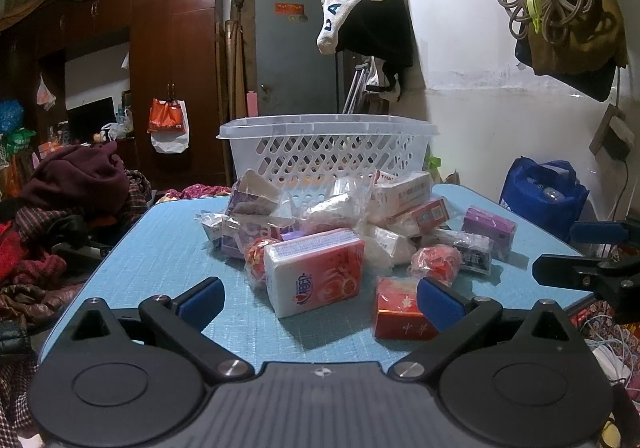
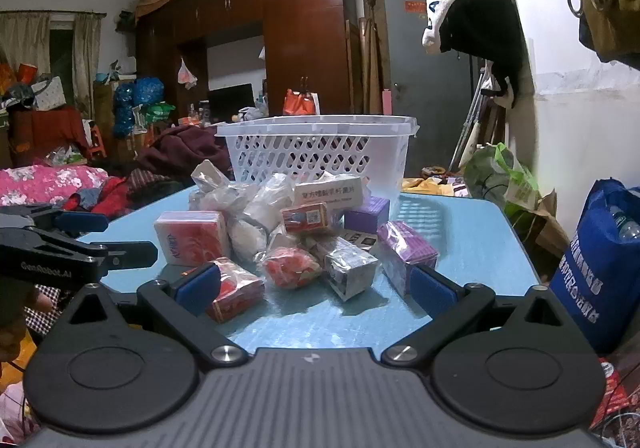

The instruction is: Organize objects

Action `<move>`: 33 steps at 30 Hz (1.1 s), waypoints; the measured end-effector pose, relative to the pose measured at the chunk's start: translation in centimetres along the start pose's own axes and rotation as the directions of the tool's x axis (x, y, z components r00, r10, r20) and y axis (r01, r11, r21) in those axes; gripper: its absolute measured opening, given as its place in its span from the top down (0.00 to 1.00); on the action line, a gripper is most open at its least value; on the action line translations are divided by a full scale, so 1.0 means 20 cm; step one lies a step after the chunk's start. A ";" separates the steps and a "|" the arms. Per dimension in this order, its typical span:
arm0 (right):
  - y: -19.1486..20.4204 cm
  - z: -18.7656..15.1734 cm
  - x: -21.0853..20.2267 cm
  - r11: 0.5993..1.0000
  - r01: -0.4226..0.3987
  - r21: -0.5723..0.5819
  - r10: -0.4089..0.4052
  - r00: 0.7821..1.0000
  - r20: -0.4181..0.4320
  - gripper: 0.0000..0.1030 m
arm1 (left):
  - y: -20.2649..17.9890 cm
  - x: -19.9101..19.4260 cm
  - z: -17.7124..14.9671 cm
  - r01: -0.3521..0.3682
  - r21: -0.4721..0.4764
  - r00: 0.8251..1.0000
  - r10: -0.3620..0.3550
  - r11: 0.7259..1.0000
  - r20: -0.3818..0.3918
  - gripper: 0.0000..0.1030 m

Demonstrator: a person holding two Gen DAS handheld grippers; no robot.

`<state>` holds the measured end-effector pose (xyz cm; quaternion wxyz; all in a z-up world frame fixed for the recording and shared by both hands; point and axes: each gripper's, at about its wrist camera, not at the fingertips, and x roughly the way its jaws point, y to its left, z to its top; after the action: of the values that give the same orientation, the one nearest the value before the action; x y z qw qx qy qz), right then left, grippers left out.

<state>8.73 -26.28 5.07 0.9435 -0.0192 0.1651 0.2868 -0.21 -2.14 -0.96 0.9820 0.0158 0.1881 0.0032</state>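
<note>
The tissue pack [image 1: 314, 272] lies mid-bench, long axis running toward the basket [image 1: 328, 152] at the far edge. Left tool [image 1: 320, 298] gapes empty just before it; right tool [image 2: 314, 286] likewise spread, nothing held.

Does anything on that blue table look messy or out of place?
Yes. The packets and boxes lie in a jumbled heap on the table, several tipped or overlapping, in front of the white basket rather than inside it.
</note>
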 end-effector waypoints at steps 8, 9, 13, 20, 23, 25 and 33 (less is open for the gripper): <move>-0.01 0.00 0.00 1.000 0.002 0.011 -0.002 1.000 0.008 0.00 | 0.00 0.00 0.00 -0.001 0.002 1.000 0.001 1.000 -0.002 0.00; -0.01 0.00 0.00 1.000 -0.002 0.012 0.002 1.000 0.007 0.00 | 0.00 0.00 0.00 -0.001 0.003 1.000 0.001 1.000 -0.002 0.00; -0.02 -0.01 0.02 1.000 0.004 0.015 -0.004 1.000 -0.002 0.00 | 0.00 0.01 -0.01 0.002 0.009 1.000 -0.001 1.000 -0.008 0.00; -0.13 -0.03 0.04 0.994 -0.001 0.107 0.000 1.000 0.014 0.00 | -0.12 0.09 -0.07 0.076 0.075 0.996 -0.072 0.994 -0.052 0.01; -0.16 -0.05 0.06 0.994 0.032 0.102 -0.034 0.999 0.021 0.00 | -0.19 0.16 -0.10 0.105 0.090 0.992 -0.098 0.990 -0.077 0.03; -0.17 -0.05 0.09 0.996 0.059 0.073 -0.061 0.998 0.021 0.01 | -0.21 0.20 -0.10 0.113 0.090 0.991 -0.106 0.990 -0.080 0.03; -0.32 0.03 0.25 0.990 0.114 0.088 -0.114 0.993 -0.010 0.33 | -0.18 0.32 -0.10 0.120 0.067 0.991 -0.115 0.991 -0.074 0.20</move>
<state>16.34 -28.80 3.70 0.9578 0.0125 0.1786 0.2249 4.96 -5.65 -5.23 0.9721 0.0397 0.2230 -0.0607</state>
